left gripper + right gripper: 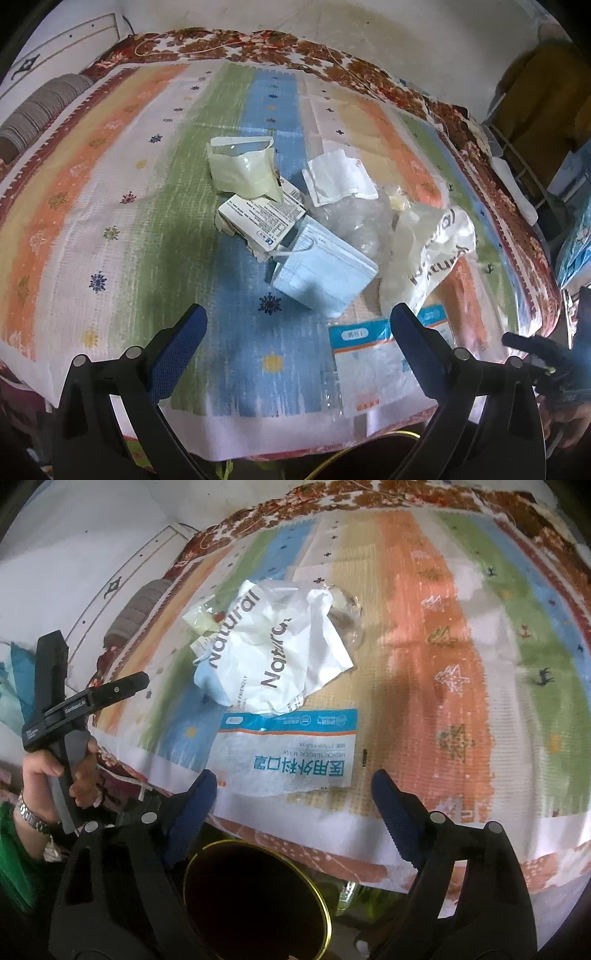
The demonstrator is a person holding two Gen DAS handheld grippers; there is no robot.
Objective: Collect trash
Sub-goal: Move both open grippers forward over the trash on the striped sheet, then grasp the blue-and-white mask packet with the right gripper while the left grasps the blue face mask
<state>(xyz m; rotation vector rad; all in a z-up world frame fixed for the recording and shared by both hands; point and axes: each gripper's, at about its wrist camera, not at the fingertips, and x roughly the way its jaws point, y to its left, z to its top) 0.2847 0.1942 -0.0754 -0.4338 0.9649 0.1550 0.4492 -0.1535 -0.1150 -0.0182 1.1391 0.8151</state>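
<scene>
Trash lies in a pile on the striped cloth. In the left wrist view I see a cream tape-wrapped piece (242, 168), a torn printed box (260, 218), a blue face mask (323, 275), clear plastic (360, 221), white paper (338, 177), a white "Natural" bag (428, 251) and a flat mask packet (373, 365). The bag (273, 646) and packet (291, 749) also show in the right wrist view. My left gripper (297, 323) is open and empty just short of the mask. My right gripper (293, 790) is open and empty at the packet's near edge.
A dark bin with a gold rim (255, 897) stands below the table's front edge, under my right gripper. The left gripper's body and the hand holding it (70, 716) are at the left. A grey cushion (40, 110) lies far left. Furniture (539, 110) stands at the right.
</scene>
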